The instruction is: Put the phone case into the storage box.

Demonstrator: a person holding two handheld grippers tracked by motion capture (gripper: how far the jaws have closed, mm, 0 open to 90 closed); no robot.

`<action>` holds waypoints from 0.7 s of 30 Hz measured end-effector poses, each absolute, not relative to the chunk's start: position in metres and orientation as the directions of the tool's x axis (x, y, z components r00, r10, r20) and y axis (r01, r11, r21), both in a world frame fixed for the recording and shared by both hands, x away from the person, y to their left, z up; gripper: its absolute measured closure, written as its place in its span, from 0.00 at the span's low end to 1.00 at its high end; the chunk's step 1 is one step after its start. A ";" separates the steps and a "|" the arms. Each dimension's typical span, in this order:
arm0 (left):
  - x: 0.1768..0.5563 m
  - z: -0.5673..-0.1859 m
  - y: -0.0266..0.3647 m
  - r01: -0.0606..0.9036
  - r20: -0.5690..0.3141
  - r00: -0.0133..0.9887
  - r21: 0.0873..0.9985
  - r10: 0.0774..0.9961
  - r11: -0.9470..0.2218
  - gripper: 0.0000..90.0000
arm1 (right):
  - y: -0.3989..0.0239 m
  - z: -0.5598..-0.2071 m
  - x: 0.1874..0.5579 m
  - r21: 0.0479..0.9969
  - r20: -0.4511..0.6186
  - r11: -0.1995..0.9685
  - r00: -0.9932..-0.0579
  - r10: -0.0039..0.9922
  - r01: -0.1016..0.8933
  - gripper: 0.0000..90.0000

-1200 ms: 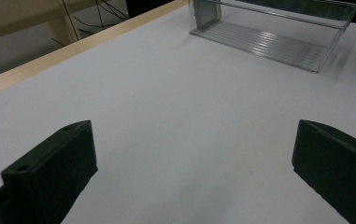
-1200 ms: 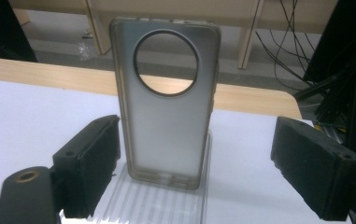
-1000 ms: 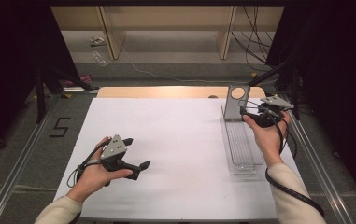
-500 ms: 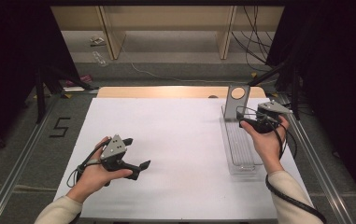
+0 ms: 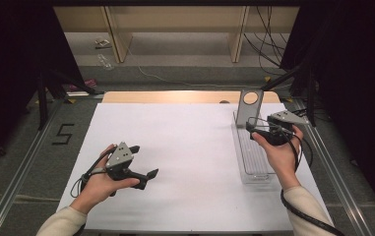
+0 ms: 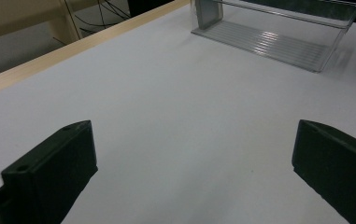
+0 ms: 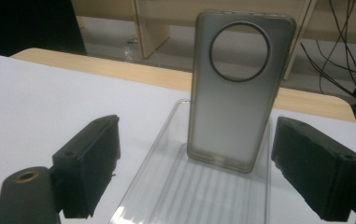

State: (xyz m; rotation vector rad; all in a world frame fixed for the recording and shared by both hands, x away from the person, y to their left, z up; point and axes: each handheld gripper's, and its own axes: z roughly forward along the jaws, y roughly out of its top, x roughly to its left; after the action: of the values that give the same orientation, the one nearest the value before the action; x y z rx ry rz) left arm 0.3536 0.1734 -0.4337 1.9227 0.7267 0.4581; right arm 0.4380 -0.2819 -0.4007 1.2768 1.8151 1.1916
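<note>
Phone case (image 7: 236, 88), grey and translucent with a round camera hole, stands upright at the far end of the clear tray (image 7: 166, 196), leaning on its end wall. The right gripper (image 5: 254, 129) hovers before it, jaws wide and empty; the left gripper (image 5: 143, 162) rests over the white table (image 5: 185, 142), jaws wide too. Closing off-centre could tip the case or drag the light tray along.
</note>
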 end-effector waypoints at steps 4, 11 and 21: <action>0.353 -0.434 0.173 0.289 0.004 0.749 0.898 0.662 -0.332 0.00 | -0.279 -0.401 0.433 0.917 0.014 0.134 -0.367 0.930 0.376 0.18; 0.353 -0.434 0.173 0.289 0.003 0.749 0.899 0.663 -0.330 0.00 | -0.278 -0.401 0.427 0.915 0.016 0.147 -0.397 0.918 0.376 0.18; 0.352 -0.433 0.173 0.286 0.004 0.750 0.899 0.661 -0.331 0.00 | -0.278 -0.401 0.418 0.918 0.023 0.160 -0.451 0.892 0.363 0.18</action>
State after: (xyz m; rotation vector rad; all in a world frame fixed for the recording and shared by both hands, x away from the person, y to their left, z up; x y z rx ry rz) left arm 0.3524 0.1726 -0.4330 1.9230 0.7230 0.4582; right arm 0.4176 -0.2784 -0.4010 1.1881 1.8995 1.2680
